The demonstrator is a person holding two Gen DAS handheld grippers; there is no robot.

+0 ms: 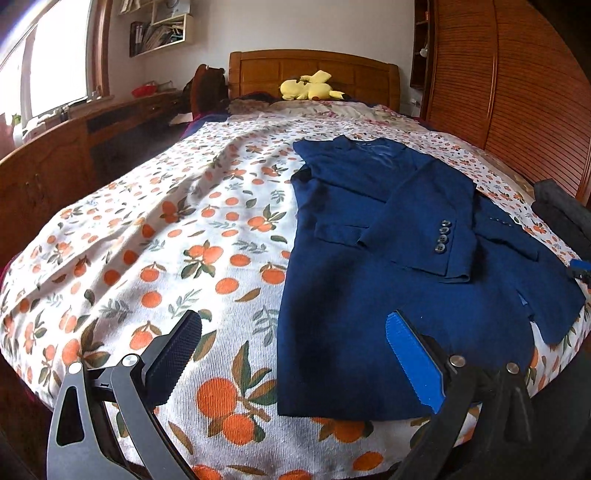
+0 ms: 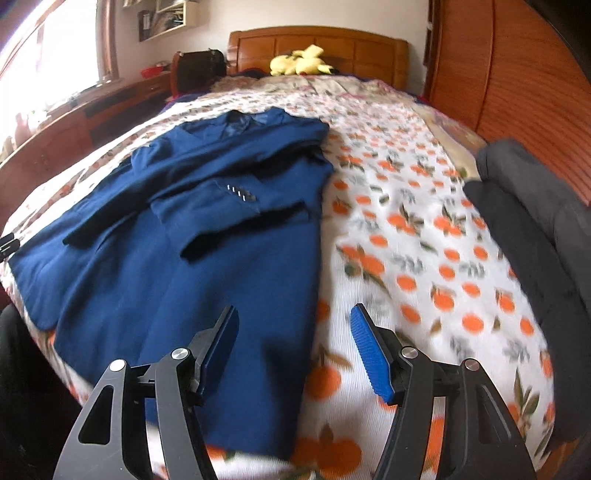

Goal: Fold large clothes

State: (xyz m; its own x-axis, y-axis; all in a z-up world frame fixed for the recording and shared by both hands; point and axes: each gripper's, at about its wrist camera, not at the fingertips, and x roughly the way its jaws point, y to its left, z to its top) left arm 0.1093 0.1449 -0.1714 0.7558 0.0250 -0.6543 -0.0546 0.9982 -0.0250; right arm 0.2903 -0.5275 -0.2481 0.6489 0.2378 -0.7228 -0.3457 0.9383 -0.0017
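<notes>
My left tool (image 1: 291,350) and right tool (image 2: 291,339) hover wide open, gripping nothing, above the blue jacket (image 1: 369,295) on the bed (image 1: 166,258).

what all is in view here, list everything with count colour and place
blazer: one, navy blue, flat on the bed's near half, both sleeves folded across its front
sleeve buttons: one row, dark, on the top sleeve's cuff
bedspread: one, white with orange fruit print, covering the bed
plush toy: one, yellow, at the headboard
headboard: one, brown wood, far end of the bed
dark clothes: one pile, charcoal, bed's right edge
wall shelf: one, pale, upper left wall
left gripper: one, black, blue pads, open above the blazer's hem
right gripper: one, same, open over the hem's right edge
</notes>
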